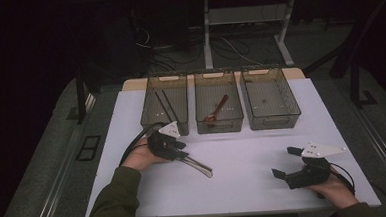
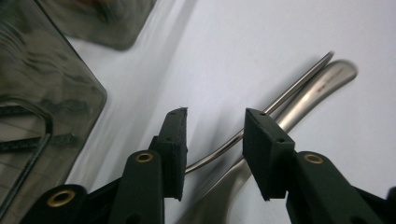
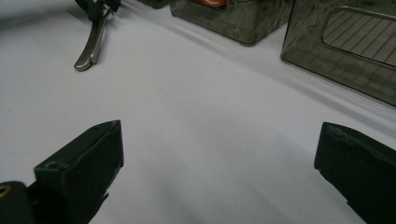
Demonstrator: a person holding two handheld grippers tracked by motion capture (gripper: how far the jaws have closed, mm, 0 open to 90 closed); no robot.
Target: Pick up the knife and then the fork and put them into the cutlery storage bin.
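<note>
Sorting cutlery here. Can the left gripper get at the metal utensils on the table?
Probably yes: the left gripper stands open right over the metal utensils, one thin handle between its jaws, nothing in the way.

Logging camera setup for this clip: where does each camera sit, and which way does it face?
High view: above the person's side, facing forward and down on the table and three bins; forearms, hands, left gripper and right gripper show.
Left gripper view: rides the left gripper, facing down along its open jaws at the metal utensils, a bin beside.
Right gripper view: rides the right gripper, low, facing across the table toward the bins; jaws wide open.
Shared: the utensils appear in all three.
</note>
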